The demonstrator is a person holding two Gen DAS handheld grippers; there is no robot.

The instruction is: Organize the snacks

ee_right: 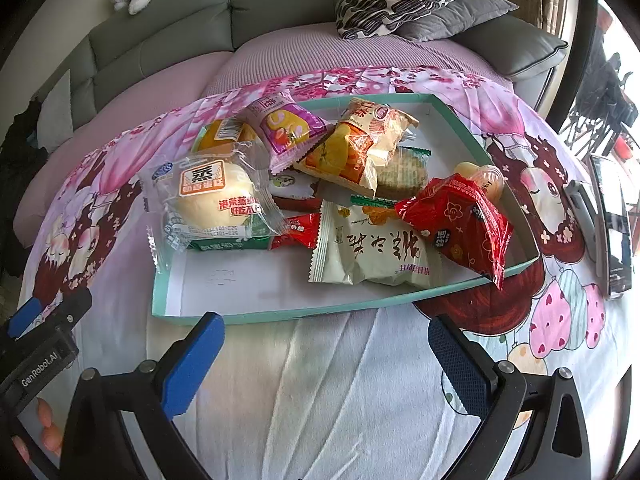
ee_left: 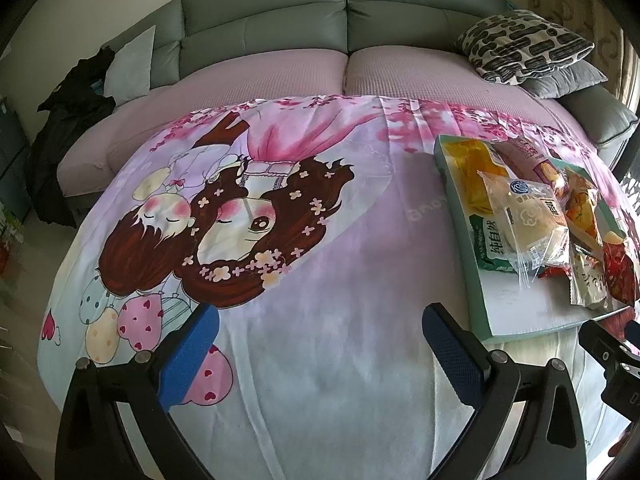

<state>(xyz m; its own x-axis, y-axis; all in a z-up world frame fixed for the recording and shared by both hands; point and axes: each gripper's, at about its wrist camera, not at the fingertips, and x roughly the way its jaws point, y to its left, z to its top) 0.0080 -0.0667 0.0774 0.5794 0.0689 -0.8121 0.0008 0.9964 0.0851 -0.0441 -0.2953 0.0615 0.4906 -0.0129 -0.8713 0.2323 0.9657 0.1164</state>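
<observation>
A shallow teal-rimmed tray [ee_right: 280, 314] [ee_left: 476, 276] lies on a cartoon-print cloth and holds several wrapped snacks. In it are a clear-wrapped steamed bun [ee_right: 212, 200] [ee_left: 528, 220], a cream packet with dark lettering [ee_right: 372, 248], a red packet [ee_right: 460, 220], an orange-yellow packet [ee_right: 356, 148] and a purple-pink packet [ee_right: 288, 124]. My right gripper [ee_right: 324, 356] stands open just short of the tray's near rim, with nothing between its blue fingers. My left gripper [ee_left: 320, 344] is open over bare cloth, left of the tray, holding nothing.
A grey sofa [ee_left: 344, 12] with a pink seat cover lies beyond the cloth; patterned and grey cushions [ee_left: 524, 44] are at its right end. Dark clothing [ee_left: 68, 120] hangs at far left. A dark flat device [ee_right: 612, 224] lies on the cloth right of the tray.
</observation>
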